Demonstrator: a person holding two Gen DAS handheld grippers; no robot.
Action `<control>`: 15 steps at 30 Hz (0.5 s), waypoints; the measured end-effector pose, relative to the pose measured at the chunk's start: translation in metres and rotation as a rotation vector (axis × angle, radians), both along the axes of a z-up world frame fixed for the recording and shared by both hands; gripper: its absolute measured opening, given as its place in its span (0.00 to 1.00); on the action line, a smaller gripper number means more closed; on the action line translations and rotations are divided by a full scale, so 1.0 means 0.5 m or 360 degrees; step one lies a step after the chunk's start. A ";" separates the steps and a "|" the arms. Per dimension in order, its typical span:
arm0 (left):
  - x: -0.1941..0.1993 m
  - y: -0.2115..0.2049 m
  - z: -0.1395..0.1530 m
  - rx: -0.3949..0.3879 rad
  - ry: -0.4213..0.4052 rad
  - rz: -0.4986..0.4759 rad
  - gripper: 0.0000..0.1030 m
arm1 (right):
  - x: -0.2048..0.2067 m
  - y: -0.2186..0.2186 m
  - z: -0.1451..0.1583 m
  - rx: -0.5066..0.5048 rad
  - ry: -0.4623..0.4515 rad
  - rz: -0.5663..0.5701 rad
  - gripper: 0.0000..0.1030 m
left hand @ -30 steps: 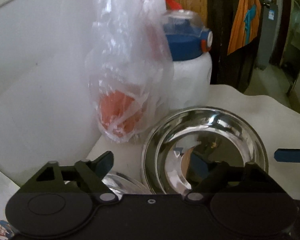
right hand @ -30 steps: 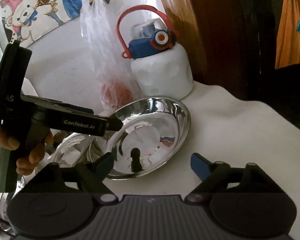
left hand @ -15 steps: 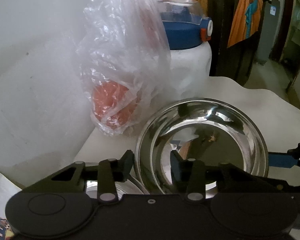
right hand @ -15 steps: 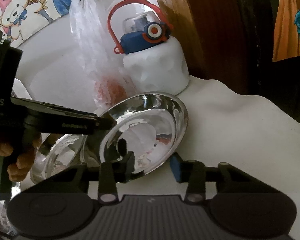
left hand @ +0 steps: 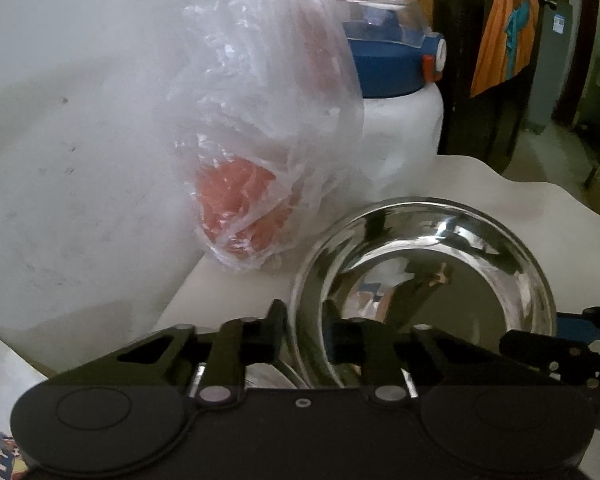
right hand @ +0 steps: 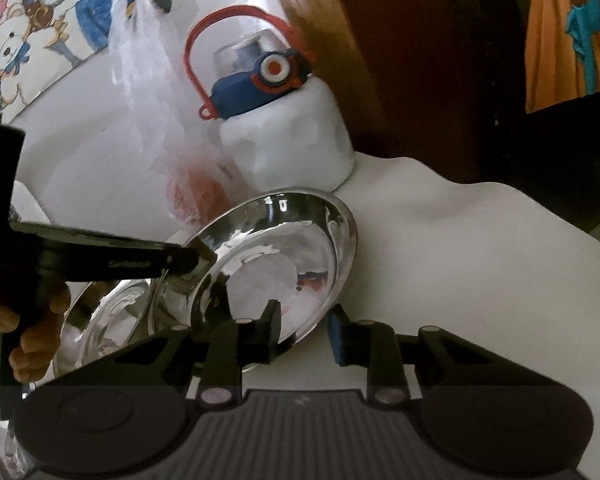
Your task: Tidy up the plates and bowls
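Now pinching both sides of one steel bowl (left hand: 428, 280). Left gripper (left hand: 304, 326) closed on the near-left rim, one finger outside the wall, the other inside. Right gripper (right hand: 304, 330) closed on the near rim too, black finger inside the bowl, blue-padded finger (right hand: 338, 338) outside it; in the left view showing as a dark arm with a blue pad at the bowl's right edge.

Bowl tilted, far edge raised in the right view, near edge low by the fingers; lifted clear of the white table (right hand: 480, 264) or just tipped on it, cannot tell. Mirror-bright inside, reflecting the grippers.

Second steel bowl (right hand: 108, 320) lower left in the right view, just beside and partly under the tilted one, below the left gripper's body; touching or apart, cannot tell. Hand (right hand: 36, 332) wrapped round that gripper's handle.

Behind the bowl: clear plastic bag (left hand: 260, 140) with something orange-red in its bottom, standing against a white wall. Just right of the bag, white jug (left hand: 400, 136) with a blue cap and a red loop handle. Orange cloth (left hand: 504, 28) hanging in the dark doorway beyond.
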State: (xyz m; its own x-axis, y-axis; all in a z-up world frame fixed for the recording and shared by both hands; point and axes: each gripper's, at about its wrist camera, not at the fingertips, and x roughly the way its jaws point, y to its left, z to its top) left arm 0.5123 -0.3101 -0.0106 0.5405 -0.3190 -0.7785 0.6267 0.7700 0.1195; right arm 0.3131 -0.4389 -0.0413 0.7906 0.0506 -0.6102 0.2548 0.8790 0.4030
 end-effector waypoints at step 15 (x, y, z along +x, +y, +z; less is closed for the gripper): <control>-0.022 -0.020 -0.006 -0.0066 0.0042 -0.0045 0.15 | -0.037 -0.025 0.001 0.0014 0.0026 -0.0084 0.23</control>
